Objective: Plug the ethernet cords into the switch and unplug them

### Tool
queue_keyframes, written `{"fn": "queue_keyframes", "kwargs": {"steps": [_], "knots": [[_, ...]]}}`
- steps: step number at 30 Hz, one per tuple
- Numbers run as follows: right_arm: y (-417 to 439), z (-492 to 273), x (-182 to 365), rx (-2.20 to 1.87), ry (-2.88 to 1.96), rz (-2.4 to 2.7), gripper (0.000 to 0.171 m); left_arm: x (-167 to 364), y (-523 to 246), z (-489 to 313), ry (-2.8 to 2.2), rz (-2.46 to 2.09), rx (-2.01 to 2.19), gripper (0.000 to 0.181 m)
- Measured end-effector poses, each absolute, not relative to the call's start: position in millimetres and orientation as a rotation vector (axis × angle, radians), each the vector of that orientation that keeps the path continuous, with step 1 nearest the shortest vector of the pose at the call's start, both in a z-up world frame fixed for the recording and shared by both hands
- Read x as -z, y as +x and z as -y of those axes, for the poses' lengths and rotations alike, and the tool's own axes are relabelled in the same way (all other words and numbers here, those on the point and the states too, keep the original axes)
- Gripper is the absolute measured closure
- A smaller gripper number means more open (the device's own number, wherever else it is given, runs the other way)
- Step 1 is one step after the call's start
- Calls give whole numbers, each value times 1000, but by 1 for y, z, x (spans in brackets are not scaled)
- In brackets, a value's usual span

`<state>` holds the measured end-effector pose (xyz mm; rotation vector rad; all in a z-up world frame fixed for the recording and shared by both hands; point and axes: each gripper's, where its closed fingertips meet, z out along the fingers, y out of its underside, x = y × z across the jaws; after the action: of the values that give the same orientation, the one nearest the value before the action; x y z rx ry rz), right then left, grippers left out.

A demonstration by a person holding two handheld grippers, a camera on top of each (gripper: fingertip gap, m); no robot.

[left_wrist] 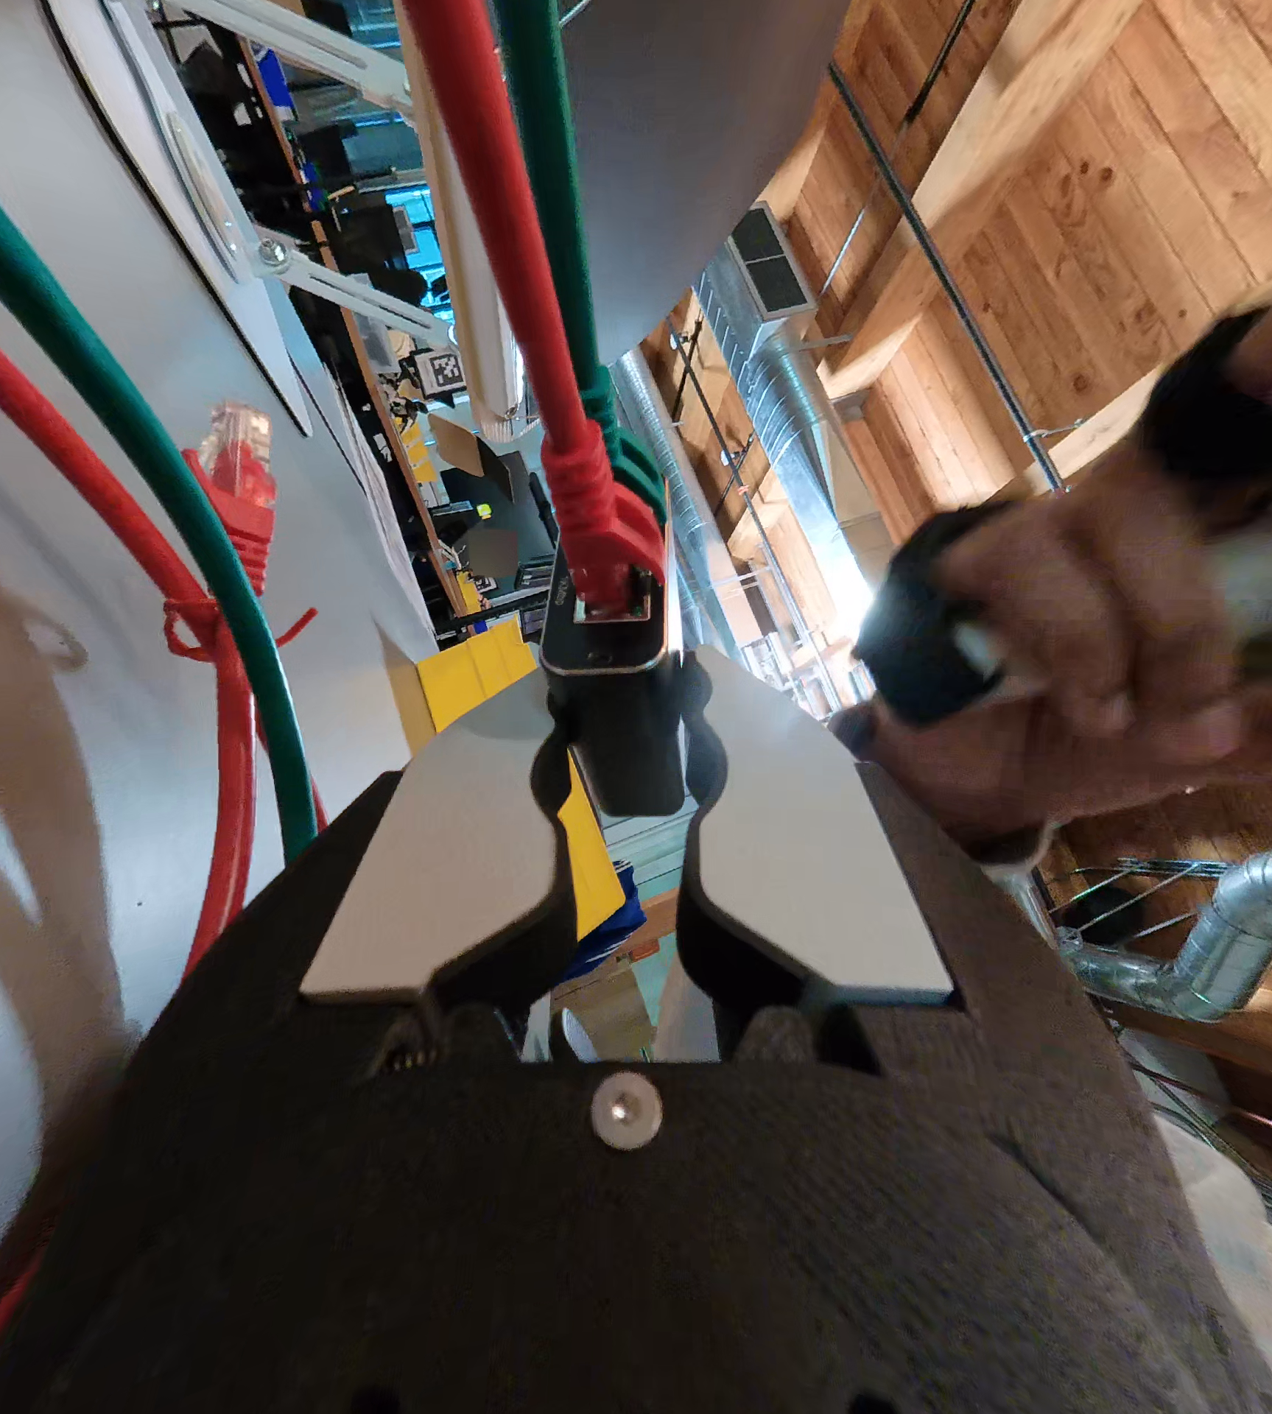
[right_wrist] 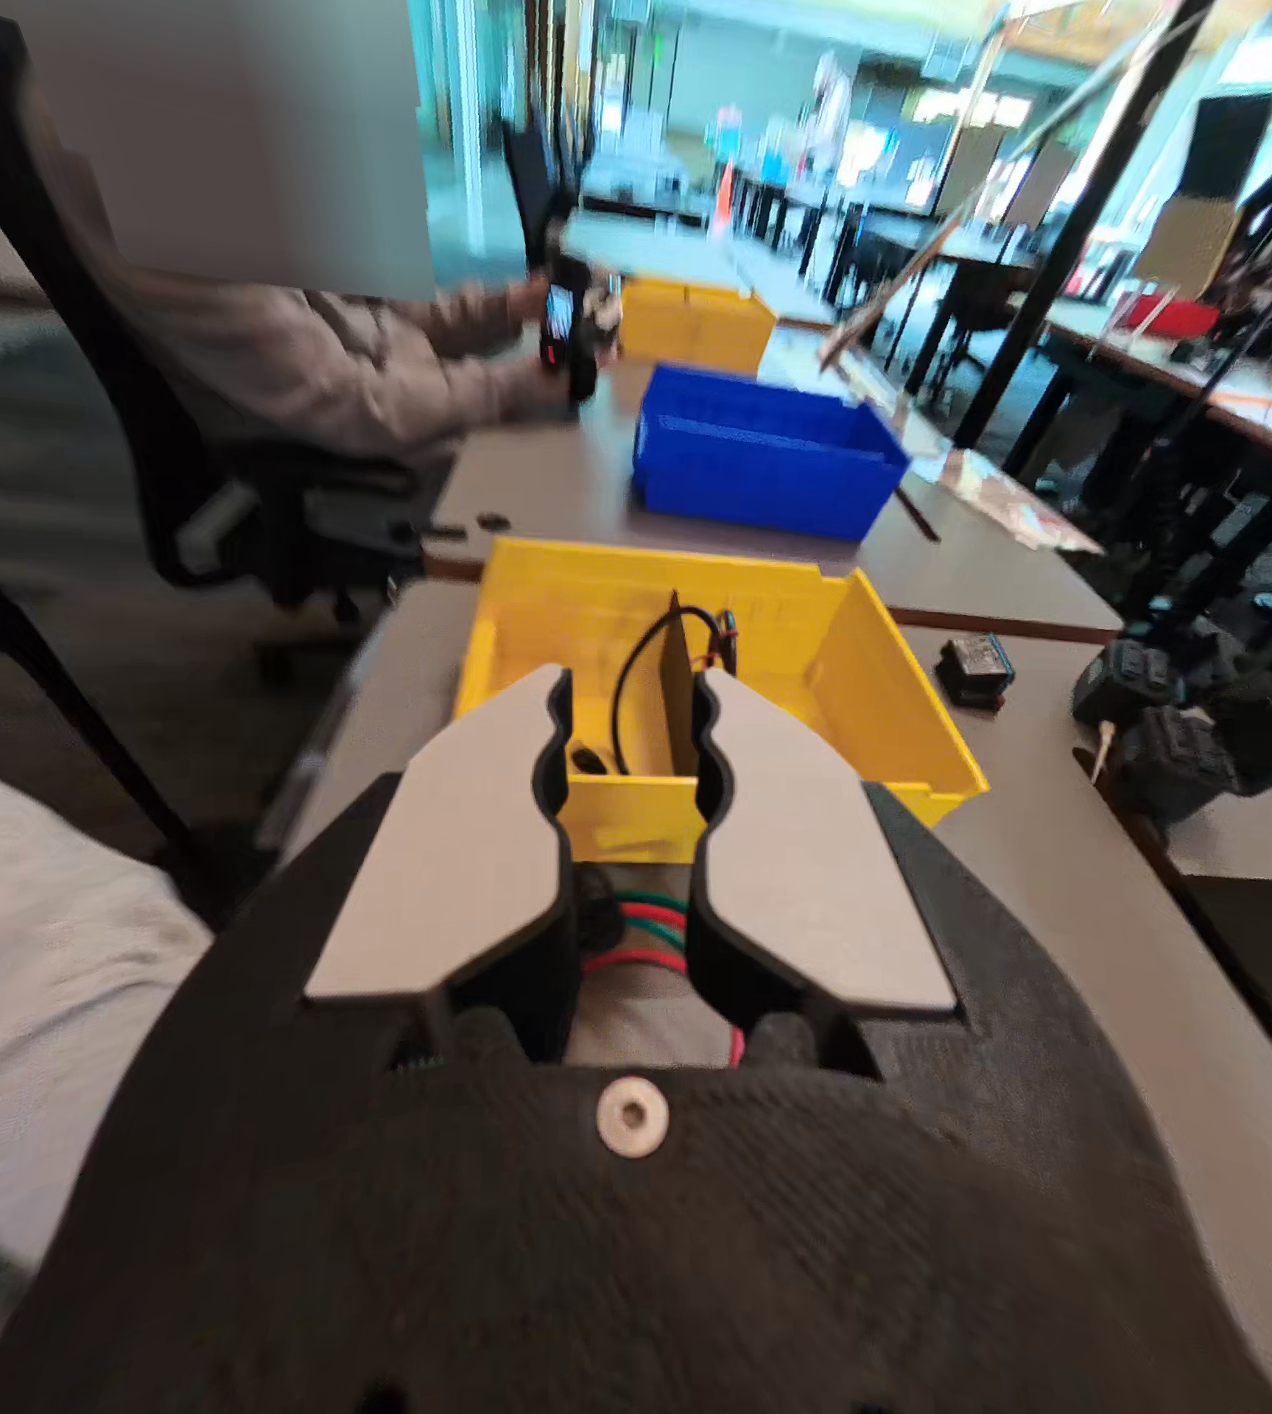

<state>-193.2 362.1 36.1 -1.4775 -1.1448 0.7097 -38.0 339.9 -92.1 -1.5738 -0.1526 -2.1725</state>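
We are holding the switch [left_wrist: 617,689] firmly in the left tool [left_wrist: 625,734], while the right tool [right_wrist: 629,734], half open and empty, should be pulling the red plug [left_wrist: 602,528] out straight.

Left view upward, right view tableward

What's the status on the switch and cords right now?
Left gripper shut on switch, held aloft. Red cord and green cord plugged in; loose red plug hanging left. Right gripper open, empty, above yellow bin.
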Motion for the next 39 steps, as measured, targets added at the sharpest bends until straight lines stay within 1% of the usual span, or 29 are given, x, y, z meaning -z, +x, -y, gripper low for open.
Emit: {"fn": "queue_keyframes", "kwargs": {"steps": [1,3,7,9,10,11,12,13,15,19,21,23,26,29,31,33,36,39], "knots": [[-210,-376,-23,-658,-1518,1211,142,92,-38,-340,-1575,150,2171,155],[-238,-398,4,-603,-1602,1329,152,93,-38,-341,-1581,165,2181,154],[-266,-444,46,-442,-1806,1376,143,93,-40,-346,-1568,211,2227,154],[-273,-459,65,-396,-1902,1392,136,93,-39,-346,-1572,202,2235,154],[-276,-463,72,-394,-1935,1395,137,93,-38,-346,-1576,195,2238,154],[-278,-466,77,-406,-1960,1397,143,93,-37,-346,-1580,190,2243,154],[-281,-467,77,-425,-1967,1387,156,93,-36,-346,-1585,189,2247,154],[-284,-470,71,-455,-1945,1347,165,93,-36,-346,-1586,191,2249,154],[-289,-475,39,-577,-1829,1208,165,93,-36,-346,-1584,197,2259,154],[-258,-475,-64,-821,-1528,872,165,93,-36,-347,-1587,199,2263,154],[-217,-464,-112,-838,-1381,765,165,93,-36,-346,-1588,193,2265,154],[-162,-446,-141,-744,-1282,696,165,93,-36,-346,-1589,188,2265,154],[-69,-410,-151,-507,-1191,623,165,93,-35,-346,-1591,183,2263,154],[16,-374,-121,-183,-1235,590,165,93,-35,-345,-1590,174,2262,154],[60,-351,-84,15,-1316,613,165,93,-35,-344,-1586,166,2262,154],[93,-329,-35,168,-1436,656,165,93,-35,-344,-1582,153,2260,154],[119,-292,30,309,-1548,701,166,92,-34,-343,-1568,108,2241,154],[109,-255,72,341,-1562,776,165,92,-33,-341,-1562,83,2195,154]]}}
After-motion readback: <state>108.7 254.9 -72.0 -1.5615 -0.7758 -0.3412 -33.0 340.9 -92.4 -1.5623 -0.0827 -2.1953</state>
